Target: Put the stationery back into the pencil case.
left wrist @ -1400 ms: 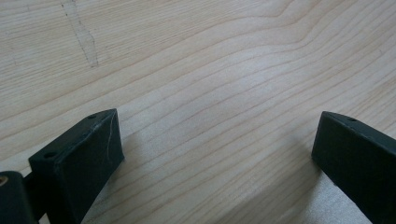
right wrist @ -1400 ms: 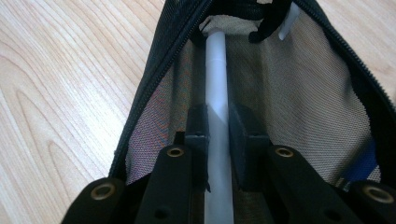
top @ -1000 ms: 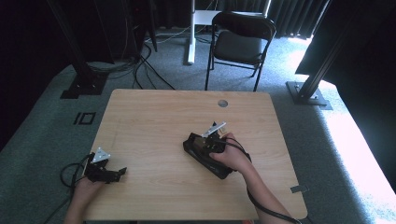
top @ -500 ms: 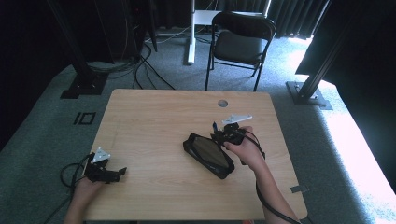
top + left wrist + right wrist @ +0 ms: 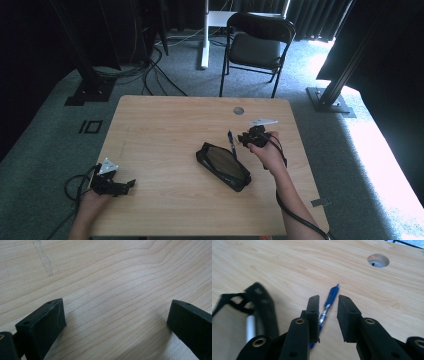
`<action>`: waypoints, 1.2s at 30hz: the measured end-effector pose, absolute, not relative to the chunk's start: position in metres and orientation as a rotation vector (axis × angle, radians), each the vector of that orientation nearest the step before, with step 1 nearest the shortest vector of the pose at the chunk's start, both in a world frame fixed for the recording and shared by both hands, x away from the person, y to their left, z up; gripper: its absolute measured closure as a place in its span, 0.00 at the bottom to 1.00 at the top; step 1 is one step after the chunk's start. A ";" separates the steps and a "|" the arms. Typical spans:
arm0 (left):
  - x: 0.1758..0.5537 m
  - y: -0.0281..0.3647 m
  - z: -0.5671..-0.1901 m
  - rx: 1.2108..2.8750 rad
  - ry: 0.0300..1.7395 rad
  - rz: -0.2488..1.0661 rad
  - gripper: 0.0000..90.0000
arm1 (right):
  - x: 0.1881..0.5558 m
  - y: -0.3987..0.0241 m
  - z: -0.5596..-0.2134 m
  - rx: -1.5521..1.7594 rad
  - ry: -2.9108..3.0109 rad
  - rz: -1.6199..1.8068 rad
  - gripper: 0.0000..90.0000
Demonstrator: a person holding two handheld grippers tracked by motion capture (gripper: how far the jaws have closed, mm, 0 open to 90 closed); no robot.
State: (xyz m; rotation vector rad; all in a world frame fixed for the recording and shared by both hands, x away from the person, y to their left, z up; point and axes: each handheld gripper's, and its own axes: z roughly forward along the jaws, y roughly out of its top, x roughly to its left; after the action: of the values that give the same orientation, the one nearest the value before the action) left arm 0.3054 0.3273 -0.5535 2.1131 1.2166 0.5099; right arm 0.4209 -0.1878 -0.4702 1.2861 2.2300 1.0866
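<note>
A blue pen [image 5: 329, 301] lies on the wooden table [image 5: 170, 125], just right of an open black pencil case [image 5: 222, 166]. My right gripper [image 5: 328, 300] straddles the pen; its jaws have just been opening. The pen rests against the left jaw, with a gap to the other, so no pad presses on it. In the high view the right gripper [image 5: 242, 139] sits right of the pen [image 5: 231, 143]. My left gripper [image 5: 131, 184] rests at the table's front left, open wide, with bare wood between its jaws [image 5: 117, 307].
A round cable hole [image 5: 238, 110] sits near the table's far edge, beyond the pen. A silver object [image 5: 250, 327] lies inside the pencil case [image 5: 262, 305]. A black folding chair [image 5: 257, 50] stands behind the table. Cables trail off the left front corner.
The right hand has moved from over the pencil case to the right, taking the blue pen with it. The left hand has stayed put.
</note>
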 end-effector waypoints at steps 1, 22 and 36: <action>0.305 0.327 -0.554 2.113 1.216 0.510 0.02 | 0.424 -0.189 -0.472 1.303 2.231 1.088 0.79; 0.306 0.327 -0.554 2.111 1.220 0.511 0.02 | 0.465 -0.184 -0.522 1.436 2.208 0.968 0.67; 0.305 0.327 -0.554 2.111 1.220 0.511 0.02 | 0.475 -0.174 -0.537 1.458 2.227 0.859 0.75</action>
State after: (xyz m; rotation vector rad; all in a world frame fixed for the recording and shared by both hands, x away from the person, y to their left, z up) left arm 0.3055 0.3274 -0.5536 2.1107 1.2199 0.5109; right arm 0.4750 -0.1744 -0.5374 1.4578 2.2272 0.8595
